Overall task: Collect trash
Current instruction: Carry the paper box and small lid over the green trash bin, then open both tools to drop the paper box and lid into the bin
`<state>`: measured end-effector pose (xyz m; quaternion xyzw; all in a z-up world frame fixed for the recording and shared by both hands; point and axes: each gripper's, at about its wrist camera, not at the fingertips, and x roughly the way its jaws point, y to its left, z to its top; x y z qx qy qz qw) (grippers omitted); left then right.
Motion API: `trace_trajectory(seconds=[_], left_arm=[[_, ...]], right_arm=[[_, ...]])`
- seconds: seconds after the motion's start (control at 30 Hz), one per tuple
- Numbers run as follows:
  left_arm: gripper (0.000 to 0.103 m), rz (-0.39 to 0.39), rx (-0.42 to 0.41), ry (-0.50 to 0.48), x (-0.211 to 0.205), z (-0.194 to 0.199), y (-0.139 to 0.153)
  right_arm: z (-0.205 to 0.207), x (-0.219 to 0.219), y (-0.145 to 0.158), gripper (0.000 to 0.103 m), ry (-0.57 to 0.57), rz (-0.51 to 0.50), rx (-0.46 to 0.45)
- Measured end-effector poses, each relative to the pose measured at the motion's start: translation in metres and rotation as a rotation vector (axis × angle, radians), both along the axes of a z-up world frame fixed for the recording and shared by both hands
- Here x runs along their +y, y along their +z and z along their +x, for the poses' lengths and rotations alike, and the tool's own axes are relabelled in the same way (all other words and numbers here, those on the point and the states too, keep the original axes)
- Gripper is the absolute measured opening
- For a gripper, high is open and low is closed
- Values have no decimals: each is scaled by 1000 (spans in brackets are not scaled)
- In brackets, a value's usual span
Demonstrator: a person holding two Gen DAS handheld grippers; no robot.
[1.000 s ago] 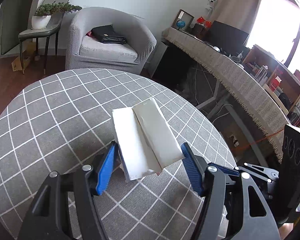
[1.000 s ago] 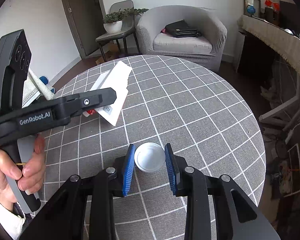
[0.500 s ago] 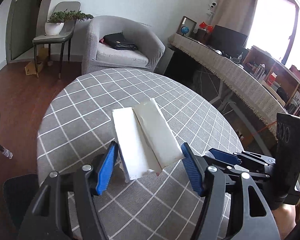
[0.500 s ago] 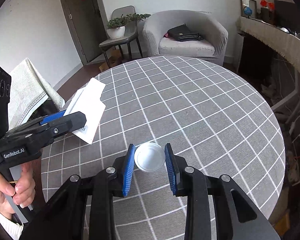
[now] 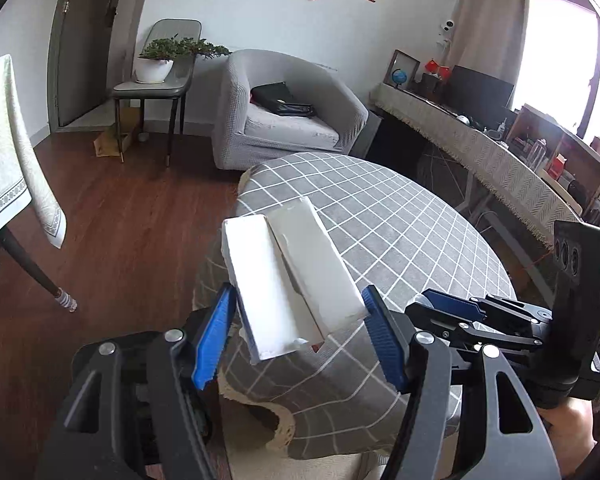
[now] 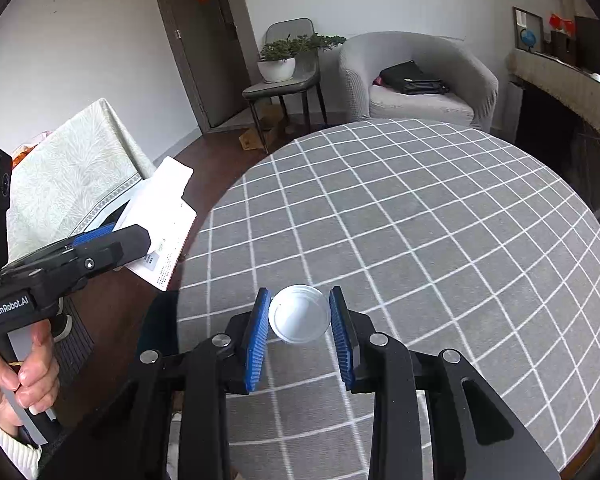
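two grippers, each holding one piece of trash, at the edge of a round table

left wrist view: the left gripper (image 5: 298, 326) has its two blue pads (image 5: 214, 340) closed on one flattened white carton (image 5: 290, 280), so it stands about half wide. the carton is a folded pair of long panels side by side. its long axis runs from the jaws at 6 o'clock up toward 12 o'clock, tilted slightly to 11, with the free end pointing away from the camera. it is held in the air over the rim of the round table (image 5: 400, 220), partly above the wood floor (image 5: 132, 240). the right gripper (image 5: 452, 304) lies at 3 o'clock.

right wrist view: the right gripper (image 6: 300, 320) is at its narrowest, its pads pressed on either side of one small white round cup (image 6: 299, 314). the cup's circular face is turned toward the camera, so its axis runs along the fingers. it hangs above the grey checked tablecloth (image 6: 420, 220) near the table's 7 o'clock edge. the left gripper (image 6: 112, 236) and carton (image 6: 160, 220) show at 9 o'clock, off the table; one hand (image 6: 20, 376) grips its handle.

count: two grippers, one carton, one cup, one table, one armchair (image 6: 416, 76), one potted plant (image 6: 280, 60).
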<state>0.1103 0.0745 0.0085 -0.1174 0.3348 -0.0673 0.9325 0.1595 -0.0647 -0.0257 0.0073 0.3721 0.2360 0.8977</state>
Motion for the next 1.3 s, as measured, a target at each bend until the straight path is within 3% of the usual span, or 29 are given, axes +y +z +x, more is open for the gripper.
trace_trajectory(seconds=[0.23, 0.63, 1.07, 1.2, 1.3], left_arm=[[67, 48, 46, 46, 42, -14, -20], [67, 13, 191, 102, 114, -16, -78], [67, 24, 392, 147, 169, -15, -147], [70, -8, 442, 126, 176, -12, -168], [75, 44, 476, 100, 172, -14, -178]], right_arm=[[-9, 49, 6, 30, 76, 17, -15], [-4, 120, 4, 30, 165, 24, -11], [3, 202, -32, 30, 263, -26, 62], [9, 216, -48, 30, 273, -45, 99], [14, 226, -60, 30, 277, -61, 126]])
